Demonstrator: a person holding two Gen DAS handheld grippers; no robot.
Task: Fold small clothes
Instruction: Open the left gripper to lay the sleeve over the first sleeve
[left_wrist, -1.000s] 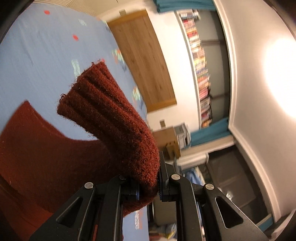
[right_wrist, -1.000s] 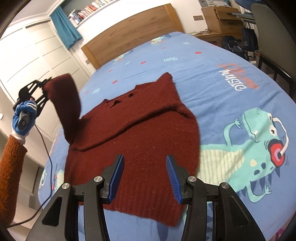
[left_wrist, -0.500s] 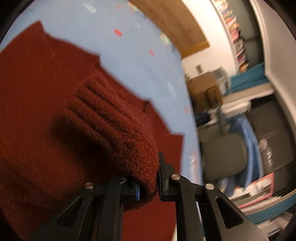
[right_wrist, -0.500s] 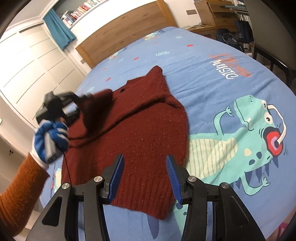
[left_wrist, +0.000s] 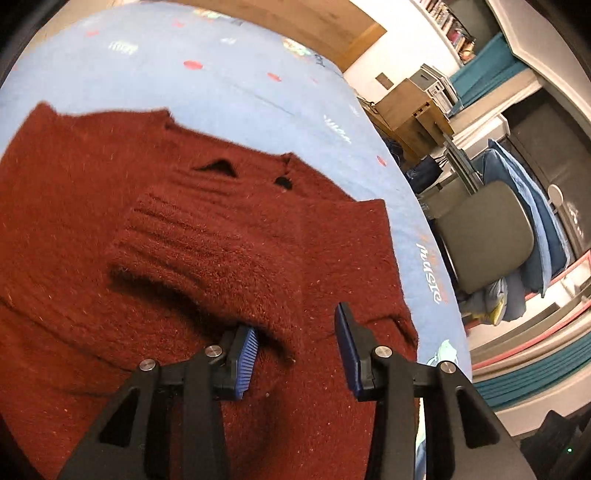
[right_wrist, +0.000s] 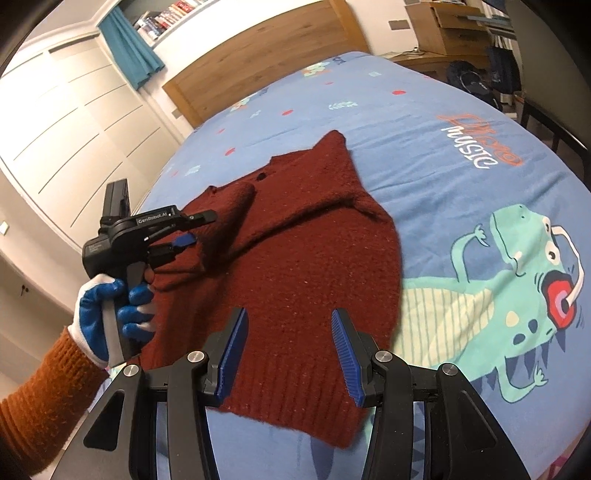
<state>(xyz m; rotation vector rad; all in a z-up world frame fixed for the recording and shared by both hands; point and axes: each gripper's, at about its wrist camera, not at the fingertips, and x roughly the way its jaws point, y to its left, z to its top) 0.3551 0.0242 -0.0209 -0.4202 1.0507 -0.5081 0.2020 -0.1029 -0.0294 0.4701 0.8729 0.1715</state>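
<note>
A small dark red knitted sweater lies flat on the blue bedspread, its hem toward me. Its left sleeve is folded in across the chest, with the ribbed cuff near the collar. My left gripper hovers just above that sleeve; its jaws are opening and the pads no longer press on the knit. In the right wrist view the left gripper is held by a gloved hand at the sweater's left side. My right gripper stands open above the hem, with nothing between its fingers.
The bedspread shows a green dinosaur print and lettering to the right of the sweater. A wooden headboard is at the far end. White wardrobe doors stand on the left; a grey chair and a wooden desk stand beside the bed.
The left gripper carried the sleeve down and across onto the sweater's body, then let go of it as its jaws parted. The right gripper stayed in place, open.
</note>
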